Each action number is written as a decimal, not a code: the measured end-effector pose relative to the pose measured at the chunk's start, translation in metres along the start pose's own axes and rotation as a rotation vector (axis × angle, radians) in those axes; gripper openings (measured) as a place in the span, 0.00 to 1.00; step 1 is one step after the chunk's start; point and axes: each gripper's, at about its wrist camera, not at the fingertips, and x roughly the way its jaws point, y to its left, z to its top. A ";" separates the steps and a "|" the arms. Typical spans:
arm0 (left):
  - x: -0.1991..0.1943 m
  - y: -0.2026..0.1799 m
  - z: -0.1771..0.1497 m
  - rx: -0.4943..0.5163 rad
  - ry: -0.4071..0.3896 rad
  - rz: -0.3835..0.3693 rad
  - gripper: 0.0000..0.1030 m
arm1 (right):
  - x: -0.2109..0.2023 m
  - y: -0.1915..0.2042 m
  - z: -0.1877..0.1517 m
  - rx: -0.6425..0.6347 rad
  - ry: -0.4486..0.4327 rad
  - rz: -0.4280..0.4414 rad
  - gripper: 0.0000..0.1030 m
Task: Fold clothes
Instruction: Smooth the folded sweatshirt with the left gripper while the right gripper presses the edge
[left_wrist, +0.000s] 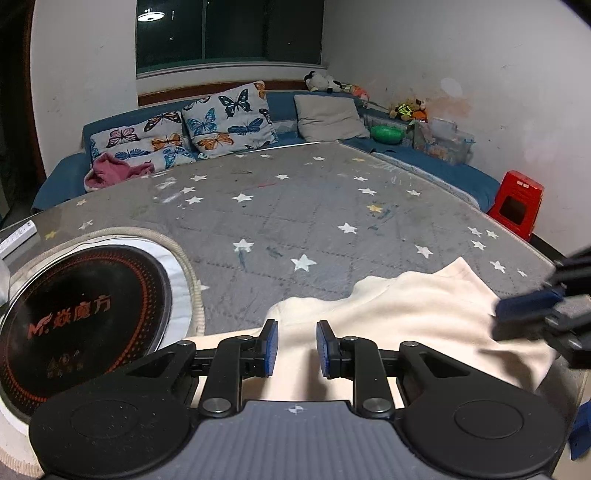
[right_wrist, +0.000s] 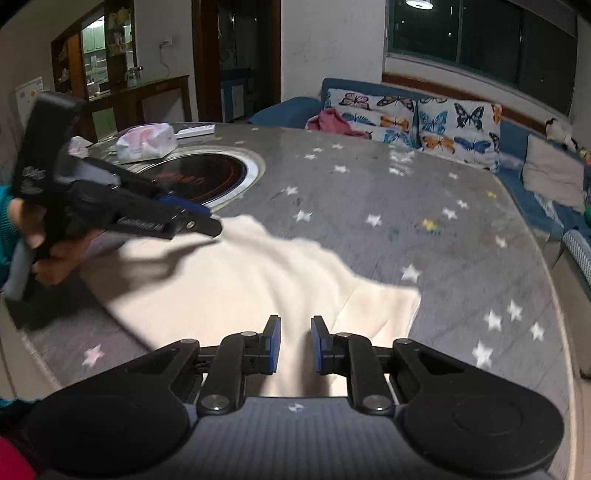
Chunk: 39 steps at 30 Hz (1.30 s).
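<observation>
A cream garment (left_wrist: 413, 314) lies spread on the grey star-print table cover (left_wrist: 295, 214); it also shows in the right wrist view (right_wrist: 258, 273). My left gripper (left_wrist: 296, 345) is open, its blue pads just above the garment's near-left part, holding nothing. It shows from the side in the right wrist view (right_wrist: 192, 218), above the garment's left edge. My right gripper (right_wrist: 295, 341) is open and empty over the garment's near edge. Its blurred fingers (left_wrist: 528, 306) appear at the right edge of the left wrist view.
A round black induction hob (left_wrist: 74, 325) is set in the table at the left, also visible in the right wrist view (right_wrist: 199, 177). A tissue pack (right_wrist: 146, 142) lies behind the hob. A blue sofa with butterfly cushions (left_wrist: 229, 118) runs behind the table. A red stool (left_wrist: 517, 203) stands at the right.
</observation>
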 end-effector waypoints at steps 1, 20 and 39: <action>0.002 -0.002 0.001 0.003 0.004 0.000 0.24 | 0.004 -0.002 0.004 0.002 -0.004 -0.005 0.15; -0.014 0.015 -0.003 -0.061 -0.009 0.059 0.47 | 0.030 -0.009 0.020 0.032 -0.010 -0.029 0.19; -0.081 0.030 -0.064 -0.172 0.011 0.132 0.63 | -0.006 0.011 -0.027 0.040 -0.003 -0.028 0.40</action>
